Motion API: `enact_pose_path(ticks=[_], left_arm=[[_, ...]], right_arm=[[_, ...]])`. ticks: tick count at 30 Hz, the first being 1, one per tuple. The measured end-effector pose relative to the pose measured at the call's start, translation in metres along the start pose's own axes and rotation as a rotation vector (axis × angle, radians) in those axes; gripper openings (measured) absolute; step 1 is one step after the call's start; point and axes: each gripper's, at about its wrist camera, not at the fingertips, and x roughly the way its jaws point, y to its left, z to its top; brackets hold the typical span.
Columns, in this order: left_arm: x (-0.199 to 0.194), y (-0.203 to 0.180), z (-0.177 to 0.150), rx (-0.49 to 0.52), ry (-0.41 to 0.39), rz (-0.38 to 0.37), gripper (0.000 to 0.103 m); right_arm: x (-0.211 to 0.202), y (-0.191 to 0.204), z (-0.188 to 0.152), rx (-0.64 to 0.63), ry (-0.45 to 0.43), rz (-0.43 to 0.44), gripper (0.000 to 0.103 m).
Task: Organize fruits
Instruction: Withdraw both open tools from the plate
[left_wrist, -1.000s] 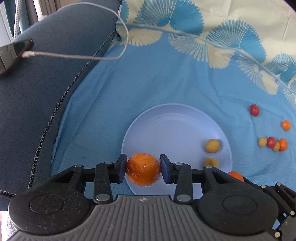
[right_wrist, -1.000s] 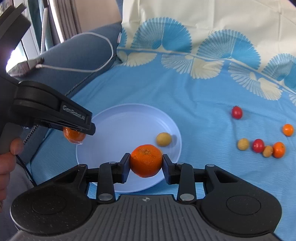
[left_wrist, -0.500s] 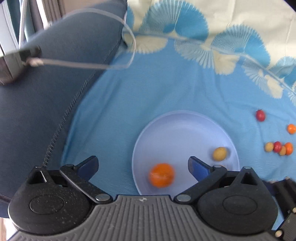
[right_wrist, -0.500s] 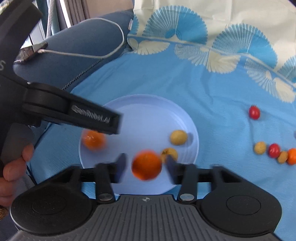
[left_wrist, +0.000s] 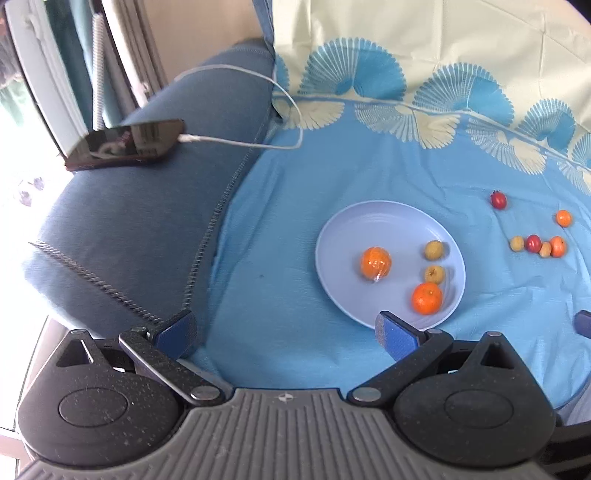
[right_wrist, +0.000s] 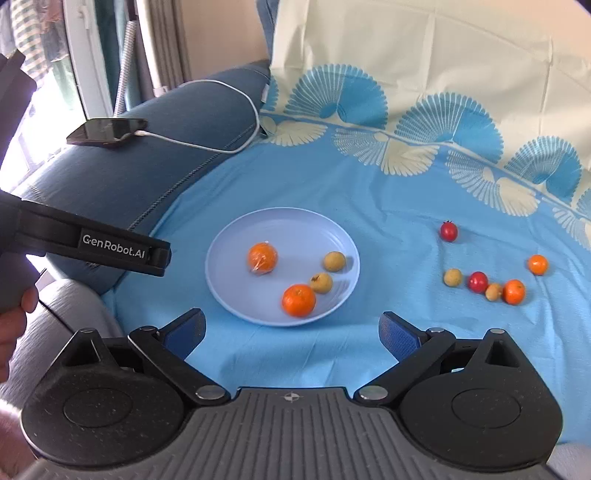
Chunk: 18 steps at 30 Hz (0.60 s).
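Observation:
A pale blue plate (left_wrist: 384, 225) lies on the blue patterned cloth. It holds a film-wrapped orange (left_wrist: 375, 263), a bare orange (left_wrist: 427, 298) and two small yellow-brown fruits (left_wrist: 433, 250). My left gripper (left_wrist: 284, 330) stands wide open and holds nothing, back from the plate's near-left rim. My right gripper (right_wrist: 292, 328) is opening, with nothing between its jaws, just short of the plate (right_wrist: 236, 240). Loose cherry tomatoes, small oranges and yellow fruits (right_wrist: 480, 282) lie on the cloth to the right.
A dark phone (left_wrist: 125, 144) with a white cable (left_wrist: 258, 144) rests on the blue sofa cushion (left_wrist: 129, 229) at the left. A person's hand (right_wrist: 14, 314) holds the left gripper's handle. The cream and blue cloth (right_wrist: 406, 177) rises behind the plate.
Both grippers opened and let go of their oranges, which now lie on the plate. Both grippers then drew back and upward from the plate.

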Motion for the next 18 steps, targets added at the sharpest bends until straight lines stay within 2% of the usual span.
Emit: enact_pose_path(ticks=[4,7,9,13,18], left_arm=[[-0.020,-0.002,-0.010,-0.013,-0.026,0.002,0.103],[-0.035,-0.003,-0.014,-0.058,-0.057,0.003,0.103],[-0.042,-0.004,-0.018,-0.050,-0.055,-0.016,0.103],[-0.054,-0.010,-0.028,-0.031,-0.071,0.000,0.103],[-0.067,-0.021,-0.037,0.004,-0.073,-0.018,0.103]], right_arm=[[-0.024,0.007,-0.010,-0.012,-0.052,-0.023,0.102],[-0.037,0.008,-0.017,-0.009,-0.076,-0.034,0.102],[-0.044,0.007,-0.019,0.001,-0.089,-0.047,0.102],[-0.057,0.002,-0.025,0.027,-0.118,-0.056,0.102],[-0.066,-0.006,-0.032,0.086,-0.119,-0.060,0.102]])
